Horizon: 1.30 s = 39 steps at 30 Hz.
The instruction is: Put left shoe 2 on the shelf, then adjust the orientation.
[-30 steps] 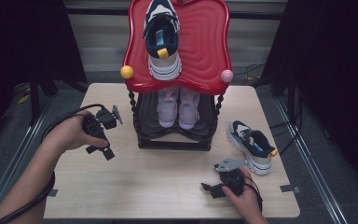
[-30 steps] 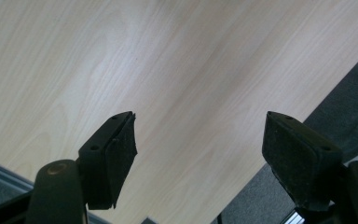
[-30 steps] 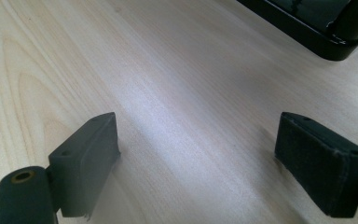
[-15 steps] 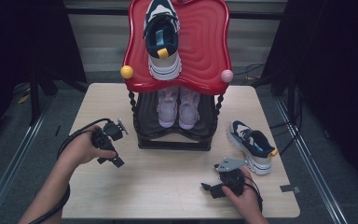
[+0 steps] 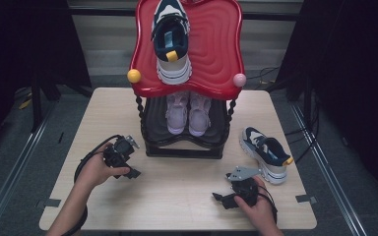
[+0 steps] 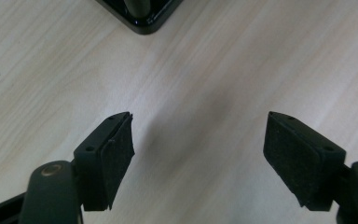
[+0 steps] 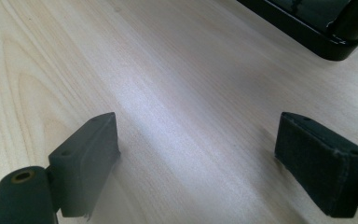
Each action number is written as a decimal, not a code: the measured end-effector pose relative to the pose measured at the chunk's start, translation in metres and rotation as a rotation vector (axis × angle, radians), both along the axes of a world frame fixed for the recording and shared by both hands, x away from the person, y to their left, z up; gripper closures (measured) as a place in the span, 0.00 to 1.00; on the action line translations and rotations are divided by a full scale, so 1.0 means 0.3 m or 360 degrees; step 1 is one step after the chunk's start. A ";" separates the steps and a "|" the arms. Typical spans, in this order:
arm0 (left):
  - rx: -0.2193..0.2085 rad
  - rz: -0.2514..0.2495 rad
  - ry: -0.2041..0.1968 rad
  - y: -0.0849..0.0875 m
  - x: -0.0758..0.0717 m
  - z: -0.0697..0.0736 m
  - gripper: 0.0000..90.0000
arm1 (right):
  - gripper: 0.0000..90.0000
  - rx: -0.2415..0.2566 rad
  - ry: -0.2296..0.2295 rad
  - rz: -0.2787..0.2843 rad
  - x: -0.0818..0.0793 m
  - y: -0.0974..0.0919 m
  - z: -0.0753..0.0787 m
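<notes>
A shoe rack with a red top shelf (image 5: pixel 216 49) and a black lower shelf (image 5: pixel 152 118) stands at the back of the wooden table (image 5: pixel 177 201). One navy-and-white shoe (image 5: pixel 171 42) lies on the red shelf, and its mate (image 5: pixel 267 152) sits on the table to the right of the rack. A pale pink pair (image 5: pixel 188 110) rests on the lower shelf. My left gripper (image 5: pixel 128 169) (image 6: pixel 198 116) hovers low over bare wood left of the rack; its jaws have just been opening and nothing is between them. My right gripper (image 5: pixel 221 200) (image 7: pixel 196 116) is open near the front edge, holding nothing.
The rack's black base corner (image 6: pixel 142 16) (image 7: pixel 307 28) lies just ahead of each gripper. A yellow knob (image 5: pixel 134 75) and a pink knob (image 5: pixel 239 79) stick out from the red shelf's front corners. Cables trail from both grippers across the table.
My left hand has come down and toward the front of the table, left of the rack. The right hand and the shoes have stayed put.
</notes>
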<state>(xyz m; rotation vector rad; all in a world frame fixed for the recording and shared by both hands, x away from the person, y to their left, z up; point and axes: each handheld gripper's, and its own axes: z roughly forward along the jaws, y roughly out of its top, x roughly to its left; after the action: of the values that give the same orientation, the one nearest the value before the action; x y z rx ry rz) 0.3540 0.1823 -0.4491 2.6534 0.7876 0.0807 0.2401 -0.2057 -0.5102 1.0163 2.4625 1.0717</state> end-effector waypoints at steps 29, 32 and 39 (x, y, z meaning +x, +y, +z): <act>-0.0467 0.0125 -0.0373 0.005 -0.078 -0.183 0.16 | 0.15 -0.0001 0.0002 0.0000 0.000 0.000 0.001; -0.0503 0.0132 -0.0404 0.011 -0.084 -0.191 0.16 | 0.14 -0.0001 0.0002 0.0000 0.000 -0.001 0.001; -0.0539 0.0145 -0.0438 0.017 -0.092 -0.201 0.15 | 0.15 0.0014 0.0003 -0.0001 -0.002 -0.007 0.001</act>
<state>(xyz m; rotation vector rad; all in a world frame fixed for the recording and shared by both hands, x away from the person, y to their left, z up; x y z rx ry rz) 0.3263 0.1874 -0.5093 2.2280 0.7539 0.3019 0.2394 -0.2078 -0.5099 1.0209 2.4611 1.0825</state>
